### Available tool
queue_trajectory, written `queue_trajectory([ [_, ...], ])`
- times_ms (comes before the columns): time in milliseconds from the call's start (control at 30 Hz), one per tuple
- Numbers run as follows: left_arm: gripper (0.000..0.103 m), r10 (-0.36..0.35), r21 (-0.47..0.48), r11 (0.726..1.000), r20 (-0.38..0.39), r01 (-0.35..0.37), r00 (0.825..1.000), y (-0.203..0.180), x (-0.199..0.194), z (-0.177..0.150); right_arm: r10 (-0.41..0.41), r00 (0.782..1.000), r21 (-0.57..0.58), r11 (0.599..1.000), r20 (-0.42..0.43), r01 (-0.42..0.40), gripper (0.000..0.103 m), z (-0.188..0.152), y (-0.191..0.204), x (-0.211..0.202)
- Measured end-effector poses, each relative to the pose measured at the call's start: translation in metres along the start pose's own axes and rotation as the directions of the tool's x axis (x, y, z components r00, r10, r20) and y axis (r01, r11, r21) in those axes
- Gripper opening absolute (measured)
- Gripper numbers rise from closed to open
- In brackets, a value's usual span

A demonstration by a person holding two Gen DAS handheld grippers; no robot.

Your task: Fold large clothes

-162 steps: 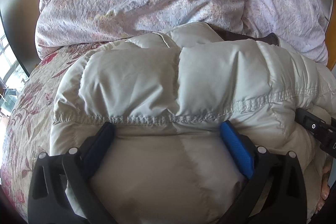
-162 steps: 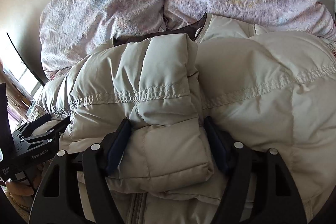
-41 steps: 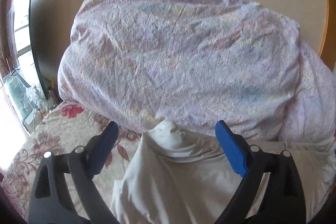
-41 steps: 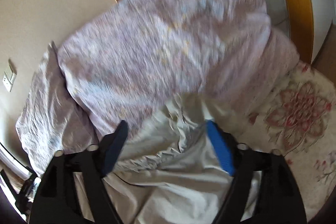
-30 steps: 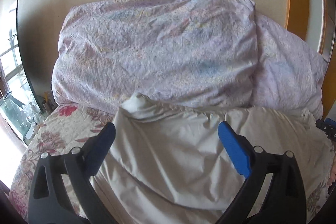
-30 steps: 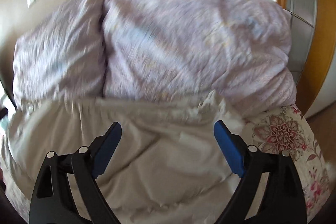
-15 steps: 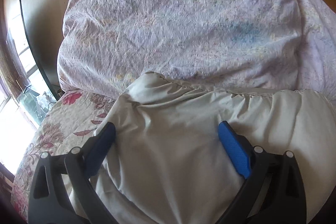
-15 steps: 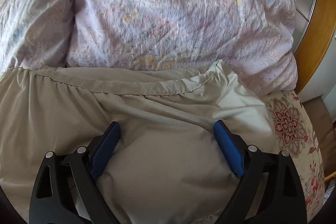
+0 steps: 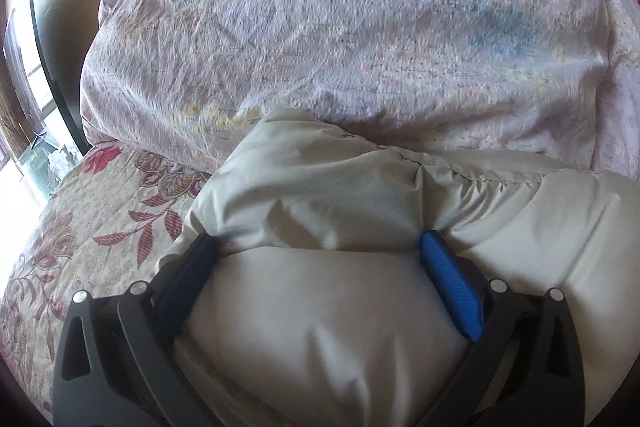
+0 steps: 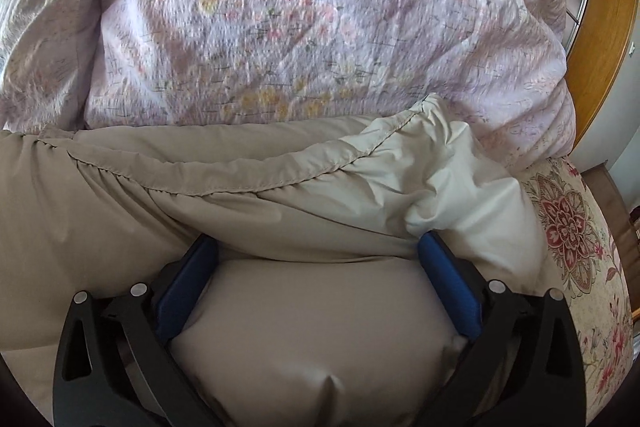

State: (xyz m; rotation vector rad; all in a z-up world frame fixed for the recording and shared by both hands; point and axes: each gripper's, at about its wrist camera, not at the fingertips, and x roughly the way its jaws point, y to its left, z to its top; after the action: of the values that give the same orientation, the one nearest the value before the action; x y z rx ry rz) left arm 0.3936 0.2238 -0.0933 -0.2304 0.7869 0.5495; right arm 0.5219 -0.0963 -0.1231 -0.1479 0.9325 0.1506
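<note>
A beige puffy down jacket (image 9: 320, 195) lies folded on the bed, its stitched hem edge up against the lilac quilt. My left gripper (image 9: 316, 247) is open, its blue pads (image 9: 452, 287) pressed down over the jacket's left corner with padding bulging between them. The jacket also fills the right wrist view (image 10: 280, 167). My right gripper (image 10: 316, 247) is open too, its pads (image 10: 448, 283) straddling the padding near the jacket's right corner.
A bunched lilac flowered quilt (image 9: 340, 27) fills the far side in both views (image 10: 320, 19). The floral bedspread (image 9: 80, 227) shows at the left, and at the right (image 10: 576, 247). A window (image 9: 24, 67) is far left; a wooden frame (image 10: 604, 27) far right.
Both grippers carried the jacket's lower part up and over toward the quilt, then came down. They now press into the folded jacket with the jaws wide.
</note>
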Motion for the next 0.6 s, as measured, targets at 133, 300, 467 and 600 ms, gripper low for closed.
queue_trajectory([
  [133,0.101,0.009,0.000,1.000,-0.010,-0.009,1.000,-0.002,0.005,-0.001,0.002,1.000,0.004,1.000,-0.016,-0.002,0.102,0.000,-0.001,0.005],
  [300,0.101,0.014,0.005,1.000,-0.032,-0.014,0.999,-0.002,0.015,0.002,0.009,0.999,0.004,1.000,-0.038,-0.008,0.102,0.001,-0.005,0.015],
  [467,0.101,0.004,0.003,1.000,-0.049,-0.004,0.999,-0.004,0.023,0.002,0.016,0.999,0.006,1.000,-0.050,-0.016,0.102,-0.002,-0.002,0.015],
  [600,0.101,-0.003,-0.001,1.000,-0.058,0.003,0.998,-0.002,0.027,0.002,0.024,0.998,0.011,1.000,-0.058,-0.023,0.102,0.001,-0.002,0.017],
])
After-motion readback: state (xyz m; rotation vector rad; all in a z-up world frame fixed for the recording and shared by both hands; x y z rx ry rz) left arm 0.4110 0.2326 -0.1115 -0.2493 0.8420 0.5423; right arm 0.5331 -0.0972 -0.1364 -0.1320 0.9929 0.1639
